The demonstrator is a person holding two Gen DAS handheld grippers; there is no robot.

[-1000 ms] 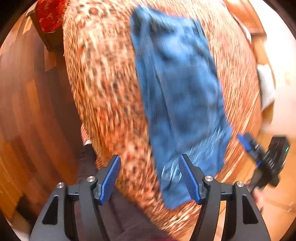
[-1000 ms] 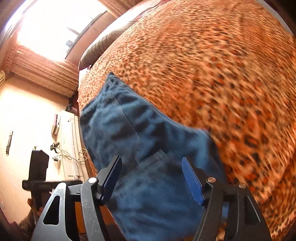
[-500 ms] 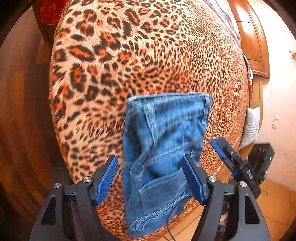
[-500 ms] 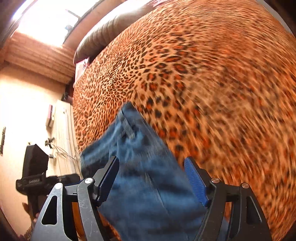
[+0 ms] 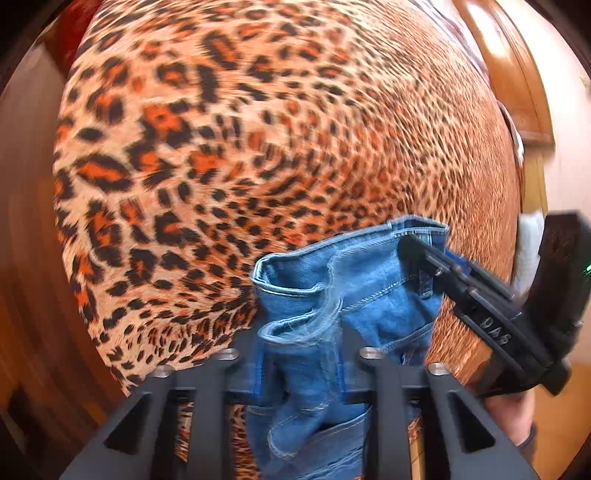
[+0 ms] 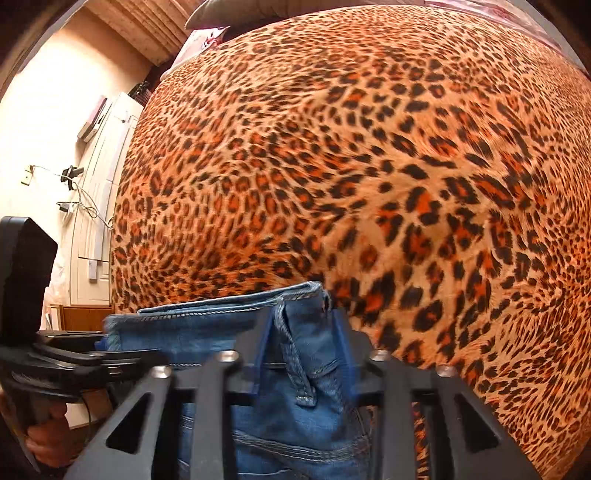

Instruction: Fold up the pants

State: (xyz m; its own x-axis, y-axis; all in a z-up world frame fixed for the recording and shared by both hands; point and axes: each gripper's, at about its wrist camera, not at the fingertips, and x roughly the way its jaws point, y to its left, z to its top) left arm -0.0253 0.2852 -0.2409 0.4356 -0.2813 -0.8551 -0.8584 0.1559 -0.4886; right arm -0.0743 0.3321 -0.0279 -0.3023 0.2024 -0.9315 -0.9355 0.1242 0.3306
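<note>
Blue denim pants lie at the near edge of a leopard-print bed. My left gripper is shut on the left corner of the waistband. My right gripper is shut on the right corner of the pants, pinching a fold with a belt loop. The right gripper also shows at the right of the left wrist view, clamped on the waistband corner. The left gripper shows at the lower left of the right wrist view. The lower part of the pants hangs out of sight below both grippers.
The leopard bedspread stretches far ahead of both grippers. Wooden floor lies left of the bed. A white cabinet with cables stands by the wall, and a dark headboard cushion at the far end.
Both grippers have dropped to the near end of the pants and shut on the waistband corners. The pants have gone from lying spread on the bed to being bunched in the jaws.
</note>
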